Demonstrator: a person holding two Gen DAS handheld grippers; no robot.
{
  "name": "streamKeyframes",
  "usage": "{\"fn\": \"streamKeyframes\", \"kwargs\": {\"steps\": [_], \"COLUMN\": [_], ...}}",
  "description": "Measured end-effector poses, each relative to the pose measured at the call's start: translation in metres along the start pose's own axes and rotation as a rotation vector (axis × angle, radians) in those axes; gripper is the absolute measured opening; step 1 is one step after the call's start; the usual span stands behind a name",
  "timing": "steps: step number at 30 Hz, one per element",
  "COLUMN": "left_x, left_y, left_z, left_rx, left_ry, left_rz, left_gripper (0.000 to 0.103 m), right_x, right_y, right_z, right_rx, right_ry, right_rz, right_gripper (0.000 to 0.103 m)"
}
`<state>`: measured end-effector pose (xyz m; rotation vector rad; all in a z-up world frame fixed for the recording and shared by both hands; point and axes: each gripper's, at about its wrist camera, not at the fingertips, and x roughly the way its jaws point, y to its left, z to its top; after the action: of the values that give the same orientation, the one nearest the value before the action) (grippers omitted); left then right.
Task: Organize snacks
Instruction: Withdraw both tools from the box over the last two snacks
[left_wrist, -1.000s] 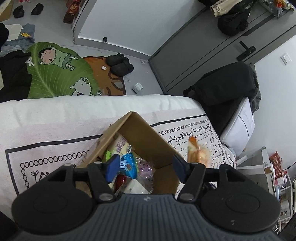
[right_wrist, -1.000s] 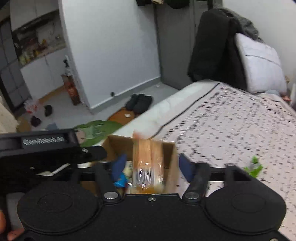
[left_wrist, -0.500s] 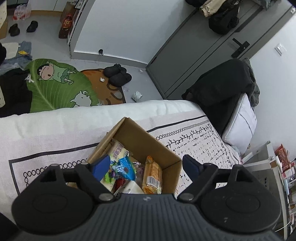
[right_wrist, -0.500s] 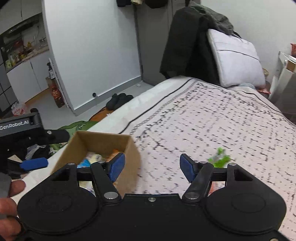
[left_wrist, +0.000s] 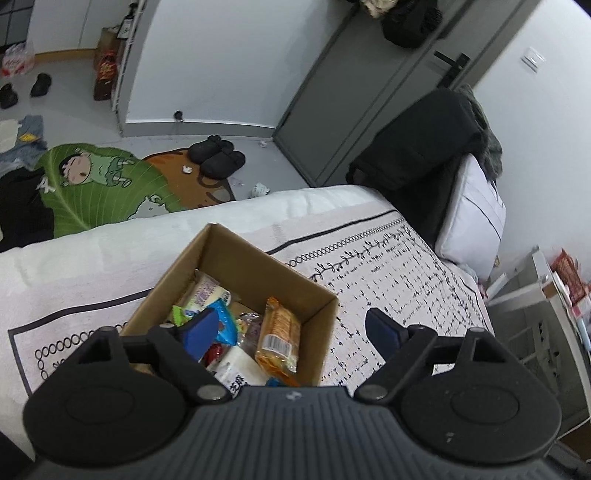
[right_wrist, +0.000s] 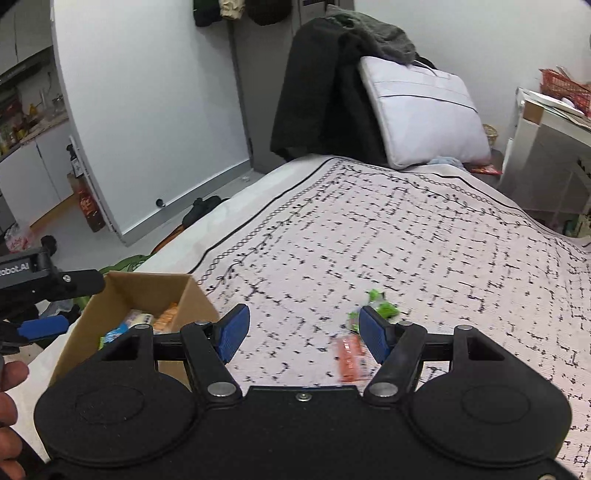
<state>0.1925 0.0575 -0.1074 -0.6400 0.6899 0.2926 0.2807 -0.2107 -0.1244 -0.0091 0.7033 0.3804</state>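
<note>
A brown cardboard box (left_wrist: 236, 254) sits on the bed and holds several snack packets, among them an orange cracker pack (left_wrist: 277, 341) and a blue packet (left_wrist: 225, 325). My left gripper (left_wrist: 291, 328) hovers above the box, open and empty. In the right wrist view the box (right_wrist: 147, 291) is at lower left. My right gripper (right_wrist: 303, 332) is open and empty over the bedspread. An orange snack pack (right_wrist: 349, 356) and a green packet (right_wrist: 380, 306) lie on the bedspread just ahead of it, by the right finger.
The patterned bedspread (right_wrist: 424, 251) stretches to a grey pillow (right_wrist: 424, 110) and black clothing (right_wrist: 317, 92) at the head. A white shelf (right_wrist: 554, 147) stands at the right. Beyond the bed's edge are a floor mat (left_wrist: 96, 184) and slippers (left_wrist: 218, 158).
My right gripper dropped the orange cracker pack into the box, opened, and swung right across the bed toward the loose snacks. My left gripper opened wider and rose slightly above the box.
</note>
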Motion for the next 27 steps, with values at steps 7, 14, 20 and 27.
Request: {"fn": "streamKeyframes", "kwargs": {"steps": [7, 14, 20, 27], "left_x": [-0.001, 0.007, 0.010, 0.024], "left_y": [-0.015, -0.036, -0.056, -0.077], "left_z": [-0.006, -0.014, -0.028, -0.040], "left_rx": [0.029, 0.059, 0.134, 0.195], "left_ry": [-0.020, -0.030, -0.034, -0.013], "left_rz": [-0.024, -0.034, -0.064, -0.051], "left_gripper": [0.086, 0.086, 0.086, 0.086], "right_x": [0.004, 0.017, 0.033, 0.046], "right_y": [-0.023, -0.059, -0.080, -0.093], "right_z": [-0.005, -0.023, -0.034, -0.033], "right_rx": [0.003, 0.062, 0.137, 0.191], "right_ry": [-0.031, -0.054, -0.050, -0.039], "right_rz": [0.013, 0.035, 0.055, 0.094], "right_gripper": [0.065, 0.065, 0.065, 0.065]}}
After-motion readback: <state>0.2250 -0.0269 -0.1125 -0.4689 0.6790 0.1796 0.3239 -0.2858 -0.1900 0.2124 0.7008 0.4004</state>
